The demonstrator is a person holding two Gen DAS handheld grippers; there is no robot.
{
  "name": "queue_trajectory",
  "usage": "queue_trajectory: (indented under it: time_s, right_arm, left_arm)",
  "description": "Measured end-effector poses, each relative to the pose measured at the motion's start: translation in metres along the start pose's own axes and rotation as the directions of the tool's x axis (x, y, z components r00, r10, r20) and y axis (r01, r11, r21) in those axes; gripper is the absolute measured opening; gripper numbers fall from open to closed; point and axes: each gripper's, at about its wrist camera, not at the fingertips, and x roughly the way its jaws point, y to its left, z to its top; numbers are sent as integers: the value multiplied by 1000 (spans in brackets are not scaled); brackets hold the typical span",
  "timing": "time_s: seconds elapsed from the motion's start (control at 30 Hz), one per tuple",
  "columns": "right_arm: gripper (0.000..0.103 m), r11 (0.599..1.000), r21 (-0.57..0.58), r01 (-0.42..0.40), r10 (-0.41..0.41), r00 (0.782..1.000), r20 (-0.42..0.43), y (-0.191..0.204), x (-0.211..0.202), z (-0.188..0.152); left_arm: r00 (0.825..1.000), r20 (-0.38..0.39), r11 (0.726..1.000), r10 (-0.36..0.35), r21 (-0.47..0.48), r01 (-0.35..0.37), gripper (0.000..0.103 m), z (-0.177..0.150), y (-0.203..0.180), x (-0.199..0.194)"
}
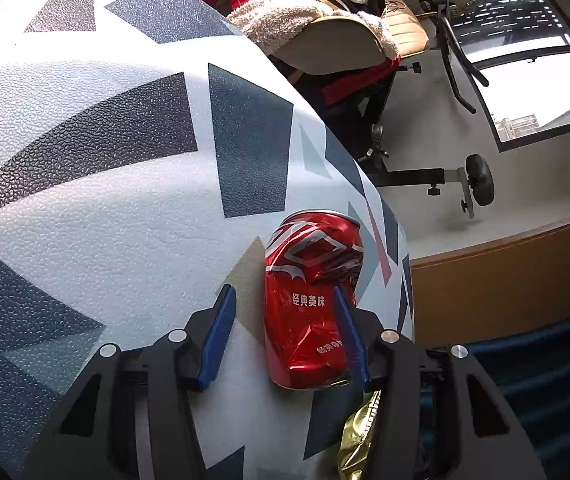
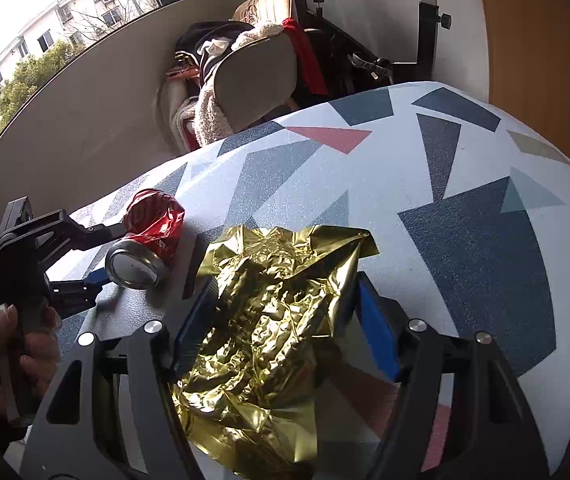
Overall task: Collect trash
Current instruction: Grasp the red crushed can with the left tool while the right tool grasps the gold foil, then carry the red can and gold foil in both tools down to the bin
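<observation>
**A:** What does the trash look like?

**B:** There are 2 pieces. The red can (image 1: 309,304) is a thin metal drink can, dented and creased all over, with white Chinese lettering. It lies on its side on the table (image 1: 125,220), near the edge. In my right wrist view its round silver base faces the camera. The gold foil (image 2: 269,320) is a crumpled, shiny sheet, and it sits at about 5 o'clock from the can.

**A:** And the surface?

**B:** It has a pebbled, matte covering, pale with navy, grey, pink and tan angular patches.

**A:** Your tools?

**B:** My left gripper (image 1: 283,291) stands released around the can. The blue pad at 3 o'clock touches the can, and the pad at 9 o'clock is clear of it. My left hand (image 2: 5,352) holds that gripper's handle. My right gripper (image 2: 287,282) straddles the foil, but I cannot tell whether its pads actually press on it.

**A:** Any containers?

**B:** I can see none. Beyond the table, at 12 o'clock, a chair (image 2: 257,76) is heaped with fleecy clothing.
</observation>
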Motion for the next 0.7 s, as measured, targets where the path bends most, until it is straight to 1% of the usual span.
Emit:
queue_trajectory:
  time_s: [0.03, 0.07, 0.1, 0.13, 0.17, 0.23, 0.3, 0.37, 0.43, 0.53, 0.63, 0.7]
  right_arm:
    - [69, 1000, 4, -3, 3, 1000, -2, -1, 0, 0]
    - [69, 1000, 9, -7, 7, 1000, -2, -2, 0, 0]
    - [69, 1000, 13, -11, 11, 1000, -3, -3, 1, 0]
    - [69, 1000, 17, -12, 12, 1000, -3, -4, 0, 0]
    - [69, 1000, 20, -14, 14, 1000, -2, -4, 0, 0]
    - [69, 1000, 19, -13, 13, 1000, 0, -4, 0, -1]
    - [69, 1000, 9, -9, 8, 1000, 9, -2, -1, -1]
    - [69, 1000, -13, -5, 6, 1000, 24, 1, -4, -2]
    - [69, 999, -42, 2, -1, 999, 36, 7, -6, -3]
    - [69, 997, -73, 19, -15, 999, 48, 14, -12, -5]
    - [69, 995, -93, 19, -15, 999, 47, 22, -19, -6]
    - [69, 996, -89, -4, 8, 999, 43, 26, -26, -7]
  left_arm:
    - [1000, -7, 1000, -7, -14, 7, 47, 0, 0, 2]
    - [1000, -23, 999, -17, -37, 16, 43, -1, 1, 3]
    - [999, -43, 998, -24, -53, 22, 35, -1, 2, 5]
    - [998, -56, 999, -16, -50, 14, 19, -3, 1, 5]
    - [999, -49, 1000, -9, -27, 7, 17, -5, -2, 2]
    - [999, 4, 997, 34, 72, -34, 14, -12, -13, -14]
    - [999, 28, 989, 26, 143, -30, 14, -21, -19, -31]
    - [998, 51, 977, 38, 206, -48, 14, -31, -22, -51]
    - [996, 77, 956, 54, 284, -74, 14, -42, -28, -73]
    - [989, 124, 911, 76, 394, -119, 14, -64, -36, -109]
    - [987, 138, 889, 78, 439, -132, 14, -86, -35, -146]
    - [985, 148, 872, 87, 467, -147, 14, -103, -31, -169]
